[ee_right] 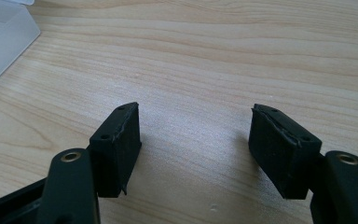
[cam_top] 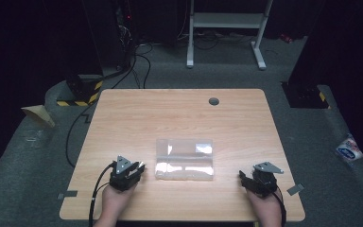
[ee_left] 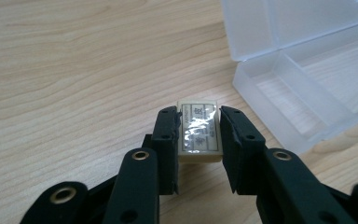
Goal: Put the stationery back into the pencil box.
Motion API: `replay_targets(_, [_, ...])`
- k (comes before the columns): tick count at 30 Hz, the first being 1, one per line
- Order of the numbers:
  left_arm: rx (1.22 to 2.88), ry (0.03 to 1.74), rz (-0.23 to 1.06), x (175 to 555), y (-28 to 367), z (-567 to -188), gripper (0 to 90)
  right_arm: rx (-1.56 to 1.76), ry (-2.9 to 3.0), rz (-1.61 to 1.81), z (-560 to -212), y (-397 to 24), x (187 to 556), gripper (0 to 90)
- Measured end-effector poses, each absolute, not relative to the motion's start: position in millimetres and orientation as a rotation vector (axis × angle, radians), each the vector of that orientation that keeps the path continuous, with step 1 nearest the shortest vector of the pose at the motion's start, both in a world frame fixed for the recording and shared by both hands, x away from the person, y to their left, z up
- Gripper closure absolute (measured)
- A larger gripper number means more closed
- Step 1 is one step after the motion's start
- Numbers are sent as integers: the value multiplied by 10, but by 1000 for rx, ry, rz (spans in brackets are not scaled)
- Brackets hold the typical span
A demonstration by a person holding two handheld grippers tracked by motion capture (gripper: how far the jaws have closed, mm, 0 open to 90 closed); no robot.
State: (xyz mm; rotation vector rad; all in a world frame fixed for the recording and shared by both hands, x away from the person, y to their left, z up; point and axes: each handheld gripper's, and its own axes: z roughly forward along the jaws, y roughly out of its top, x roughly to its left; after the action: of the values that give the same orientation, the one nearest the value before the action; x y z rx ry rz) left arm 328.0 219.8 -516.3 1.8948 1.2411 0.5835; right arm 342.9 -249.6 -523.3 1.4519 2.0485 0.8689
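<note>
Eraser-like small cream rectangular block (ee_left: 199, 132), wrapped in shiny clear film, sits pinched between the black jaws of the left gripper (ee_left: 198, 140) low in the centre of the left gripper view. Its long axis runs away from the camera, toward the upper part of the frame, parallel to the jaws. A printed label with a dark border covers its top; the characters are blurred by glare and cannot be read. Just beyond, at upper right, lies the open translucent plastic box (ee_left: 303, 74) with compartments, on the light wooden table (ee_left: 74, 70). In the high view the box (cam_top: 184, 159) lies mid-table. The right gripper (ee_right: 205, 140) is spread wide over bare wood, holding nothing.
</note>
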Motion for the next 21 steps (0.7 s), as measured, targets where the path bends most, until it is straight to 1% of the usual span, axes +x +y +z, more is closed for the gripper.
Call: replay_targets(21, [1883, 1149, 591, 3223, 1992, -4999, 680, 1452, 2048, 869, -5233, -2495, 3429, 336])
